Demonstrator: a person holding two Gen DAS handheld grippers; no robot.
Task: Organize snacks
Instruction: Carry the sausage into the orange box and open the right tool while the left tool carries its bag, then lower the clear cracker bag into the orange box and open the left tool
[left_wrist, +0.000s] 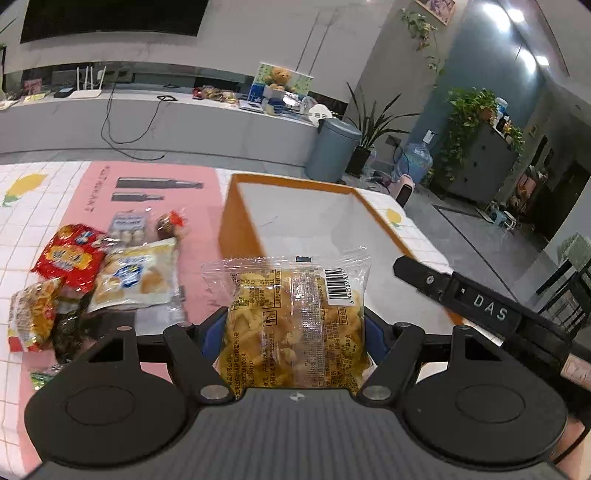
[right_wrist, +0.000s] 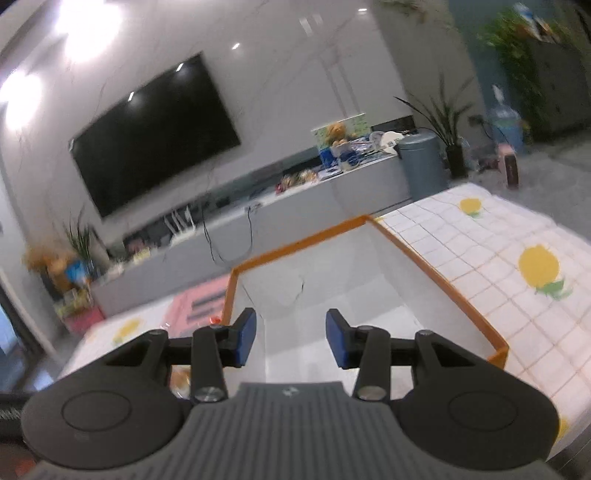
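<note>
From the left wrist, the left hand-held gripper (left_wrist: 295, 332) has a clear pack (left_wrist: 295, 321) of yellow chips squeezed between its blue pads, jaws fairly wide around the pack's middle, its sealed top edge standing up toward the box (left_wrist: 236, 218). That pack looks light and puffy, the film slick and crinkly, the chips inside brittle, so I would judge a gentle hold across the belly safer than a hard pinch, and the crimped seams a good spot too. More snacks (left_wrist: 92, 269) lie in a loose heap on the pink mat (left_wrist: 166, 177) to the left, on the tabletop (left_wrist: 22, 229); the tip of the right hand-held gripper (left_wrist: 461, 291) pokes in from the right, over the box. From the right wrist, the right hand-held gripper (right_wrist: 291, 338) hangs over the box (right_wrist: 443, 284), jaws partly apart with nothing between them, and the white floor of the box shows bare through the gap.
</note>
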